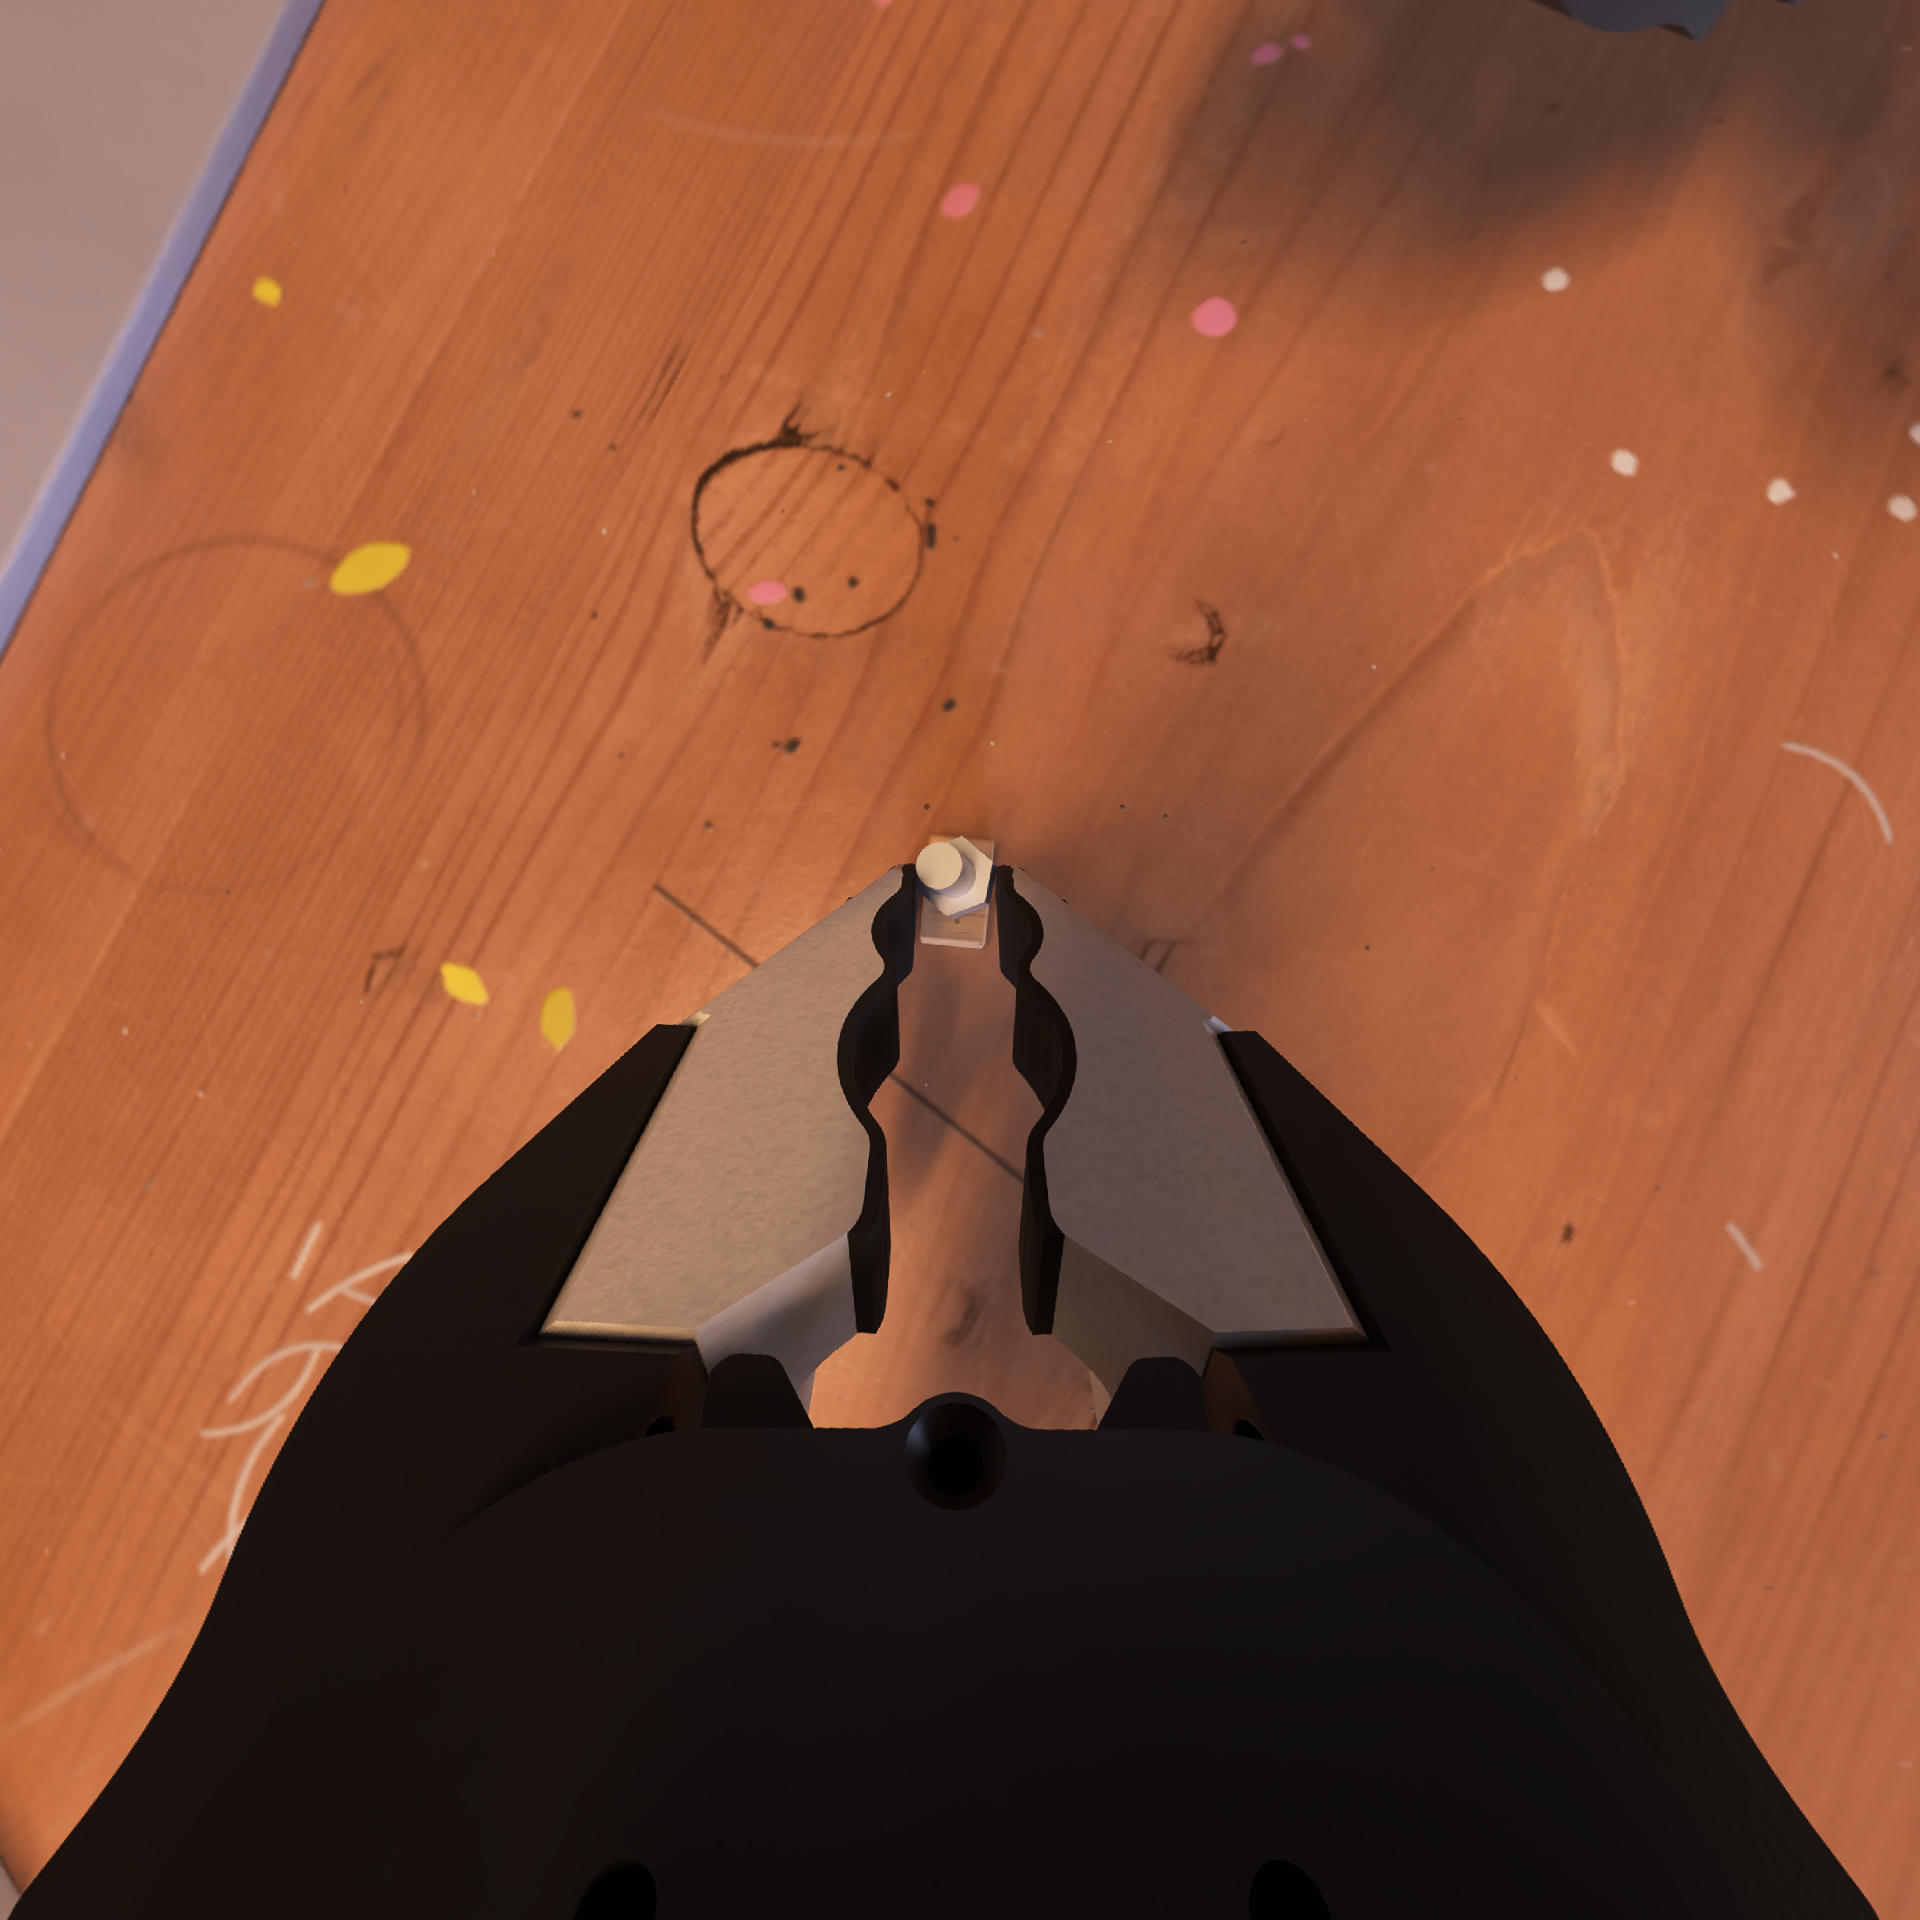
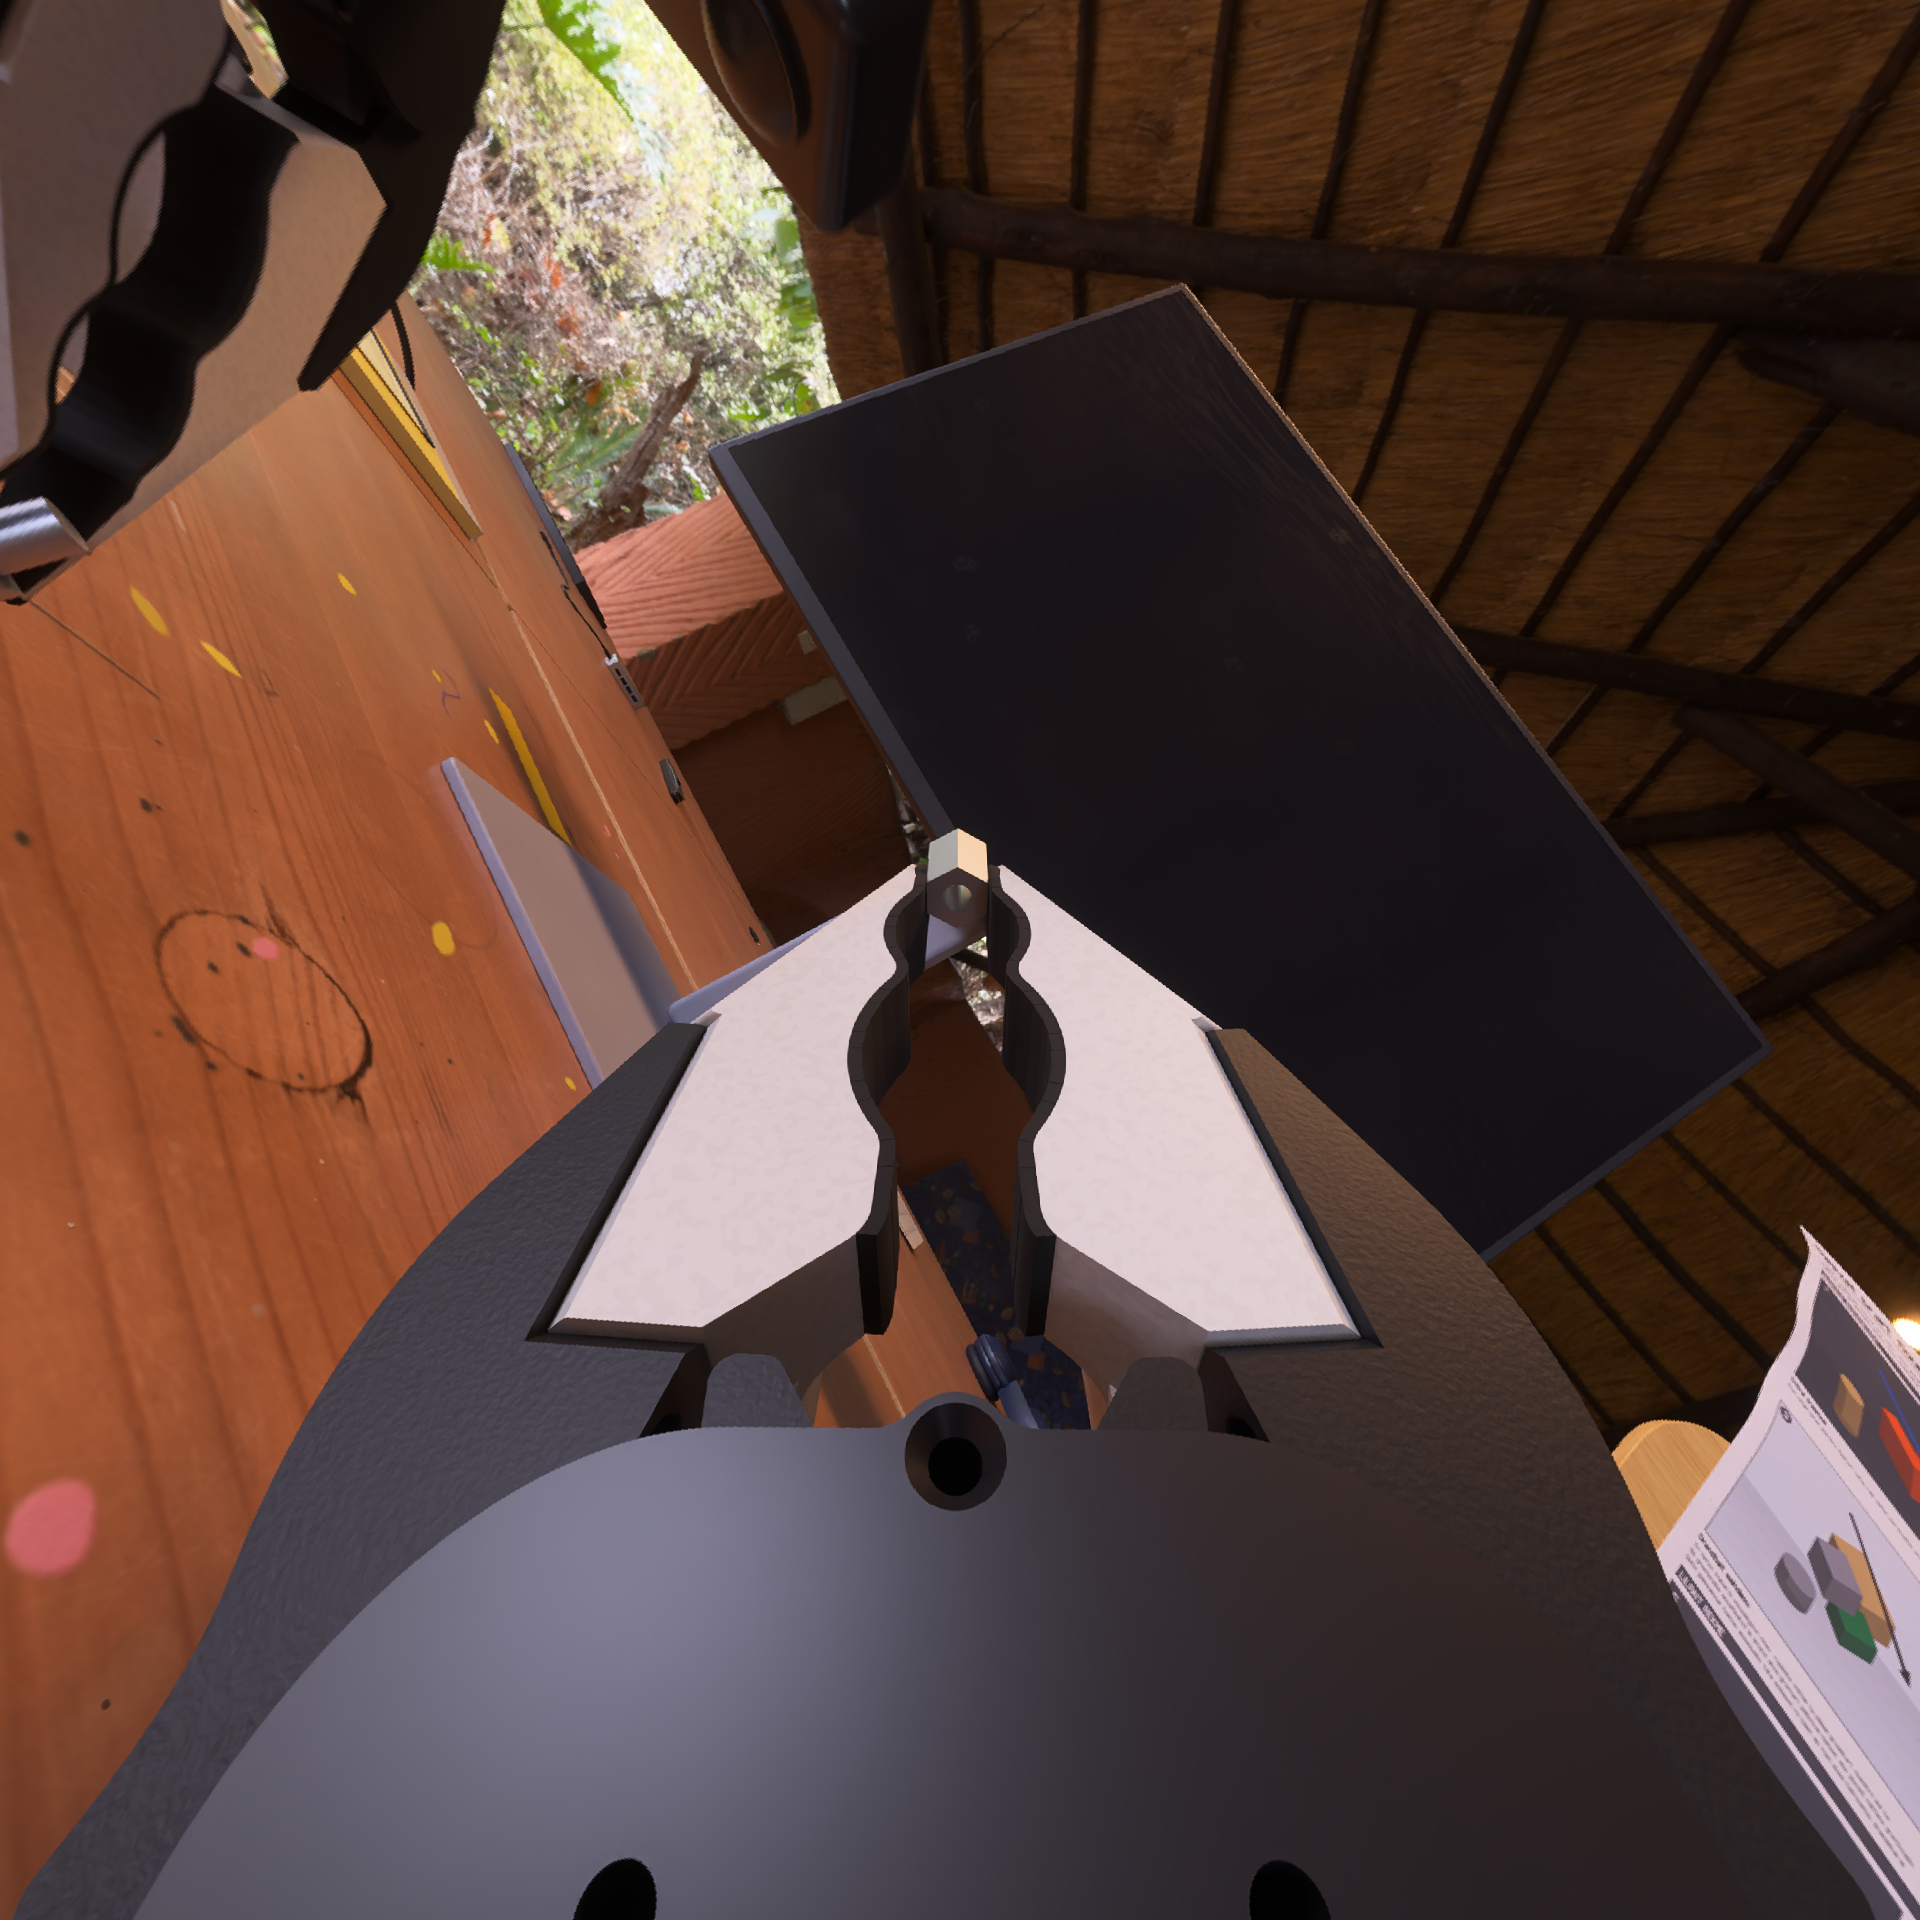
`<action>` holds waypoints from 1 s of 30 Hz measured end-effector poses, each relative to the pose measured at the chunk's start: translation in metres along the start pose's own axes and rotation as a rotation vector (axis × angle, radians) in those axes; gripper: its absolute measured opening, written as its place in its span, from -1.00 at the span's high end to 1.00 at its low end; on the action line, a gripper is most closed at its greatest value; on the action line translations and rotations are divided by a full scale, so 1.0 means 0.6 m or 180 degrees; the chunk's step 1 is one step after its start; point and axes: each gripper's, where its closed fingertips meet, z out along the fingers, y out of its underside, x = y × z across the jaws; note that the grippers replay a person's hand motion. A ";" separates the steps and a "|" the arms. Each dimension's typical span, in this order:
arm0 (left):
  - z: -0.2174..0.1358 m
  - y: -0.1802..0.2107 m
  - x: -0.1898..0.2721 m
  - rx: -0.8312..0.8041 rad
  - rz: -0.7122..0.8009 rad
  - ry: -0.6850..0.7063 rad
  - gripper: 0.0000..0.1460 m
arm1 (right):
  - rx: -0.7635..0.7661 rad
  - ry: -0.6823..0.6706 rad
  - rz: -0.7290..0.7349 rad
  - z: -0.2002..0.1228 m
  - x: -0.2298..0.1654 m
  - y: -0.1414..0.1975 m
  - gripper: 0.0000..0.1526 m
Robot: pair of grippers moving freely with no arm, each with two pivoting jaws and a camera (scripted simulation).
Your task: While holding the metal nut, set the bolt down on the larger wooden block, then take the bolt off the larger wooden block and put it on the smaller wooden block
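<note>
In the left wrist view my left gripper (image 1: pixel 952 885) points down at the wooden table (image 1: pixel 1299 644). Its fingertips are closed on a pale metal bolt (image 1: pixel 943 868) that stands upright. A small pale wooden block (image 1: pixel 954 932) shows right under the bolt; I cannot tell which block it is. My right gripper (image 2: pixel 956 896) is shut on the metal hex nut (image 2: pixel 956 878) and holds it in the air, well off the table. The left gripper also shows in the right wrist view (image 2: pixel 42 520), at the top left, with its tips down at the table.
A dark monitor screen (image 2: pixel 1195 727) stands beyond the right gripper, with its grey flat base (image 2: pixel 561 914) on the table. A printed sheet (image 2: pixel 1829 1558) is at the lower right. The table's edge (image 1: pixel 156 312) runs along the left of the left wrist view.
</note>
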 end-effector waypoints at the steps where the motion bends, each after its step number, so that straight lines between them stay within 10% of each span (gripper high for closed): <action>1: 0.001 0.000 -0.001 -0.0074 -0.0078 -0.0011 0.80 | 0.0004 -0.0004 -0.0005 0.000 -0.001 -0.001 0.87; 13: 0.017 -0.006 -0.006 -0.0186 -0.0369 0.0303 0.63 | 0.0036 -0.0021 0.0009 -0.001 -0.003 -0.002 0.87; 30: -0.019 -0.053 -0.006 -0.0132 0.0465 -0.0227 0.79 | -0.0298 -0.0706 0.0157 0.009 -0.057 0.019 0.87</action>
